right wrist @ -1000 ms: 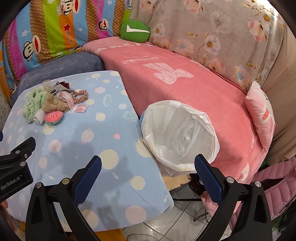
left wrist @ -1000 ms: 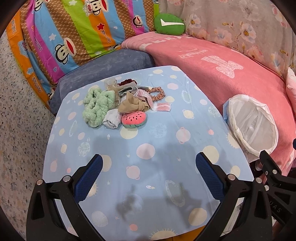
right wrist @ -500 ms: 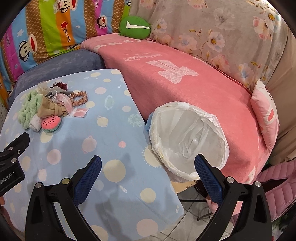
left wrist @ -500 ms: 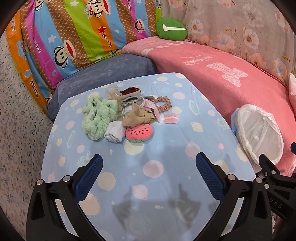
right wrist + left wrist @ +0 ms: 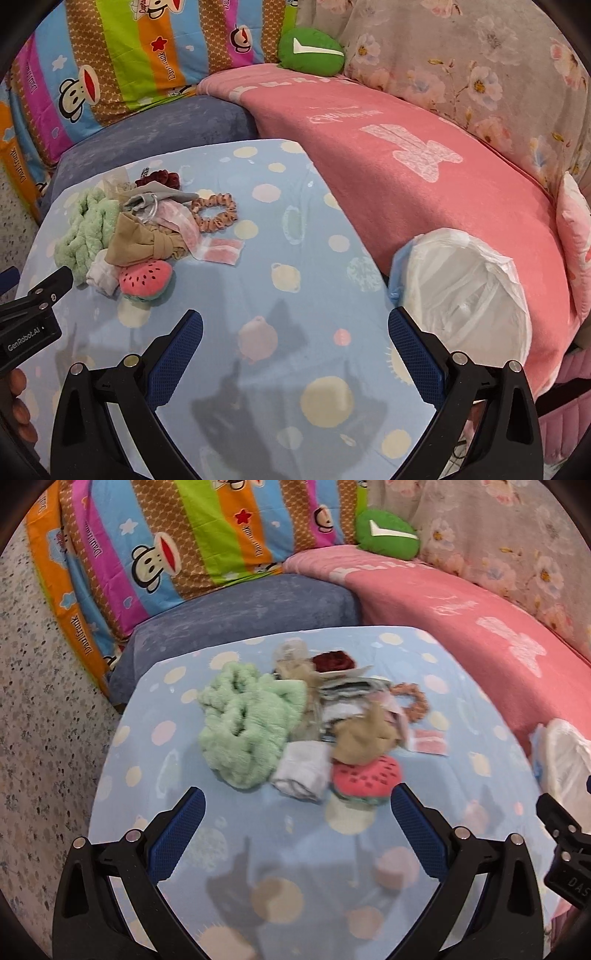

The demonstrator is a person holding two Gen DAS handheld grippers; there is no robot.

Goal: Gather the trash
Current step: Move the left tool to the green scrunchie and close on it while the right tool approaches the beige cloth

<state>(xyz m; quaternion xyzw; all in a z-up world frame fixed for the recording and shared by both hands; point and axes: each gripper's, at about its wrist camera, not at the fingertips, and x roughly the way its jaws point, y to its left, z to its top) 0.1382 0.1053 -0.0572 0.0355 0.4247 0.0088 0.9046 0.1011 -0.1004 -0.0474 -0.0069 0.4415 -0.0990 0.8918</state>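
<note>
My left tongs (image 5: 297,812): spread wide, nothing between the blue pads; I hold them above the near part of the table, pointing at the heap, with the watermelon plush just beyond the right pad.
My right tongs (image 5: 295,334): spread wide as well and empty, above the table's near right part; the bin sits just past the right pad.
Table (image 5: 295,280): covered with a light blue cloth printed with pale dots and planets.
Trash heap (image 5: 314,723): a loose pile on the far left part of the table, well apart from the bin.
Green fluffy cloth (image 5: 247,723): left side of the heap, the largest piece.
White folded cloth (image 5: 301,770): touching the green cloth's near edge.
Watermelon plush (image 5: 146,278): nearest piece of the heap, beside the white cloth.
Tan knotted headband (image 5: 142,243): lying on top, behind the plush.
Peach scrunchie (image 5: 216,214): at the heap's right edge, flat on the cloth.
Pink-and-white wrapper (image 5: 219,253): just in front of the scrunchie.
Dark red scrunchie (image 5: 159,180): at the far edge of the heap.
Bin with white liner (image 5: 465,291): off the table's right edge, against the pink blanket (image 5: 424,158), mouth tipped toward me.
Green cushion (image 5: 312,51): far back on the sofa.
</note>
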